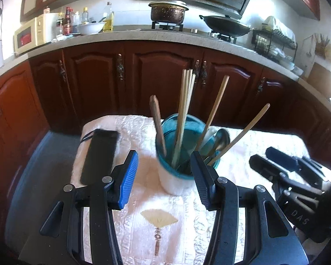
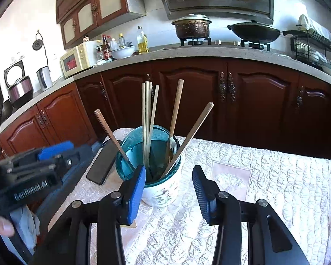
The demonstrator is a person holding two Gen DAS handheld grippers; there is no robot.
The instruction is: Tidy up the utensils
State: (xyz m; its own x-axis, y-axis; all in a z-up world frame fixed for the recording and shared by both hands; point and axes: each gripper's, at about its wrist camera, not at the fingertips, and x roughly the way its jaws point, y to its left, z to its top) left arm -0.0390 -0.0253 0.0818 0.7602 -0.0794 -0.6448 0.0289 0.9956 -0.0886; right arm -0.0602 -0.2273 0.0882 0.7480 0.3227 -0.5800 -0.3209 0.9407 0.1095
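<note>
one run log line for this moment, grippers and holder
left gripper: open, empty | right gripper: open, empty | utensil holder: upright on quilted cloth, chopsticks and spoon inside

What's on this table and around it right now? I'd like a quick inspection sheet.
Surface: table under a white quilted cloth.
Job's things: holder with teal rim, upright, holding chopsticks and a spoon.
Clutter: black phone flat beside the holder.
Grippers: left tool open, empty; right tool open, empty; both near the holder, not touching it.
Cables: nothing seen on the table.
Surroundings: kitchen counter with microwave, pot, wok.
</note>
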